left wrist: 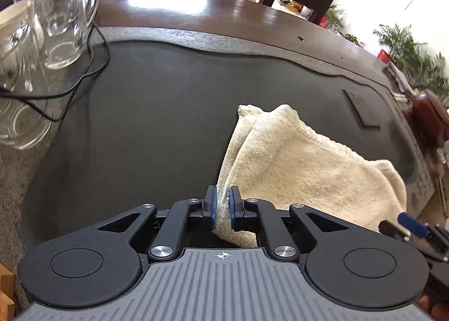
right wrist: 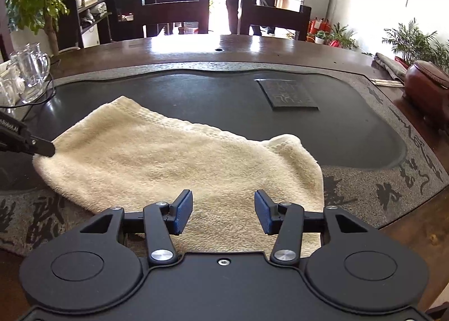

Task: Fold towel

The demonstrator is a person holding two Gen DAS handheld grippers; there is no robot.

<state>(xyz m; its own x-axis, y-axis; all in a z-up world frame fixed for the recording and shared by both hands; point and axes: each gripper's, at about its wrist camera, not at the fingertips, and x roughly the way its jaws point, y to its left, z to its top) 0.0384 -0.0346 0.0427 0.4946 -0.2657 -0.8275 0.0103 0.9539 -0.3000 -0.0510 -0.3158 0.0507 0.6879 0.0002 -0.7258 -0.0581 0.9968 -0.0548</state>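
The cream terry-cloth towel (right wrist: 174, 164) lies already doubled over on the dark stone tea tray (right wrist: 196, 91), spread just ahead of your right gripper (right wrist: 223, 213) and running off to its left, where your left gripper (left wrist: 223, 207) has it by the near-left corner. In the left wrist view the two layers of that corner pass between the blue pads (left wrist: 213, 208), which stand close together with the cloth filling the narrow gap; whether they press on it or have only just let it loose, you cannot tell from here. Your right gripper stands about half open over the near edge of the towel, its pads apart and touching nothing you can see, the cloth lying below and between them.

By the look of it one fold is made and you are between folds: the left side is at the corner, the right is not gripping. The far right corner (right wrist: 286, 142) bulges up in a soft roll instead of lying flat.

For the next move you would want the right pads down onto the near-right corner, taking both layers, and the left hold made firm. Then both corners could travel together so the edges meet squarely.

The clear glass mugs (right wrist: 31, 68) and the thin black cable (left wrist: 92, 62) sit well off to the left of your left gripper; keep the towel's swing away from them.
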